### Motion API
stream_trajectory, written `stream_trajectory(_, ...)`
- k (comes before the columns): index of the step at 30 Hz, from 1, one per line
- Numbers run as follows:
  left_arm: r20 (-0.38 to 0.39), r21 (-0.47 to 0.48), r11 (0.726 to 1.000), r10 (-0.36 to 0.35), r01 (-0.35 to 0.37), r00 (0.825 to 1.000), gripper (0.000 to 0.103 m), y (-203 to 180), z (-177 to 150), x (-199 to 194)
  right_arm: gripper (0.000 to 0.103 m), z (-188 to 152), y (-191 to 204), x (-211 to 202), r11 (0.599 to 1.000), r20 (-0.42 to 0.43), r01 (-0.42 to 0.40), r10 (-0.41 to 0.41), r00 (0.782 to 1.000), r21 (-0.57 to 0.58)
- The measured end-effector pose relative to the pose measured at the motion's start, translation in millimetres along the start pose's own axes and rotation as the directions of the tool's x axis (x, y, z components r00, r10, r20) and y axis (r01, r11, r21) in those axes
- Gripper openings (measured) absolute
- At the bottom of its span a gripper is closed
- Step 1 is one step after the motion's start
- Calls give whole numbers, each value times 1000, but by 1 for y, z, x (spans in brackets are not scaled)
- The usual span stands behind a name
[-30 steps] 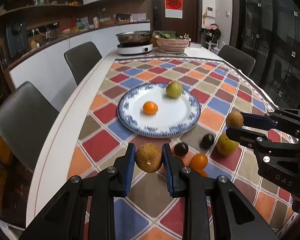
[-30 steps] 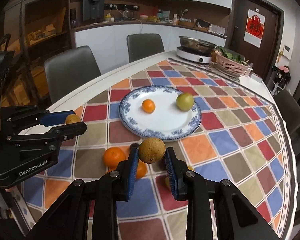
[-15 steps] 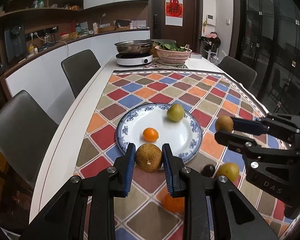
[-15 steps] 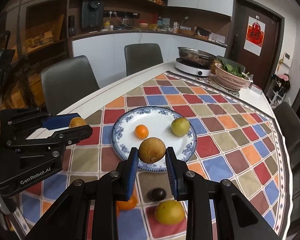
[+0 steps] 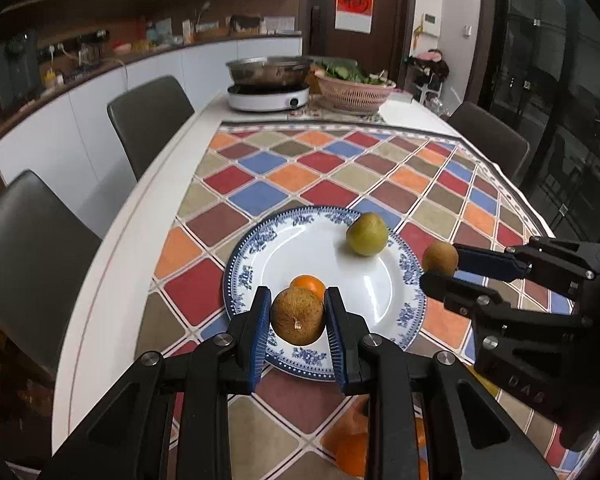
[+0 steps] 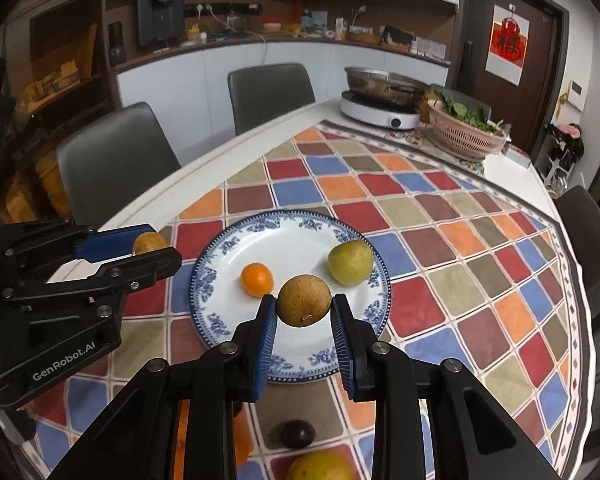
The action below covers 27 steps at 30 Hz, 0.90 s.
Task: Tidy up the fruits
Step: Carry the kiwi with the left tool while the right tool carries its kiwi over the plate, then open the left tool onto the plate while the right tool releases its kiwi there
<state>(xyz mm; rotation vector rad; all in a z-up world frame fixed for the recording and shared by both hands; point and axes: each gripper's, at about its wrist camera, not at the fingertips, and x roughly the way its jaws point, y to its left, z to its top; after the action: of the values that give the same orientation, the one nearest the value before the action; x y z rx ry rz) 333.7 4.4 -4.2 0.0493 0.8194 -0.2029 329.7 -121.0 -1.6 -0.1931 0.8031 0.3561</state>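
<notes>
Left gripper (image 5: 298, 322): clamped on a round brown rough-skinned fruit (image 5: 297, 316), carried clear of the table.
Right gripper (image 6: 304, 312): clamped on a second round brown fruit (image 6: 304, 306), likewise aloft.
Destination: white plate with blue patterned rim (image 6: 220, 326), directly ahead of and below both grippers.
Plate contents: small orange citrus (image 6: 257, 279); yellow-green round fruit (image 6: 350, 262).
Key relation: both held fruits hang over the near rim; left nearer the citrus, right towards the rim's right side.
Loose stock: dark round fruit (image 6: 297, 433) on the chequered cloth (image 6: 440, 240), nearer the person.
</notes>
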Motion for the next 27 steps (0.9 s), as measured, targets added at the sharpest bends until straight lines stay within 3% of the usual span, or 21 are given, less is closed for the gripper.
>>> stream_trajectory(14,-133,-22,1000,0,-3,991,28,6,-3,60,29,0,-14,61,998,-137,-22,30,990,58)
stream_trajectory(19,-142,-12,1000,0,-1,990,28,3,-3,61,29,-3,-16,64,997,-142,-26,36,989,68)
stream_trajectory(21,-137,-16,1000,-13,11,990,39,2,-2,59,30,-4,-17,63,997,-138,-28,38,990,70)
stream_trajectory(22,-129,-15,1000,-9,7,992,40,2,-1,57,30,-4,-17,62,997,-133,-27,37,990,72)
stream_trajectory(24,-118,-9,1000,9,-10,993,41,2,0,51,40,-3,-18,59,997,-126,-22,32,992,78)
stream_trajectory(27,-102,0,999,45,-45,994,41,2,-2,37,40,-5,-22,48,996,-107,-8,18,994,90)
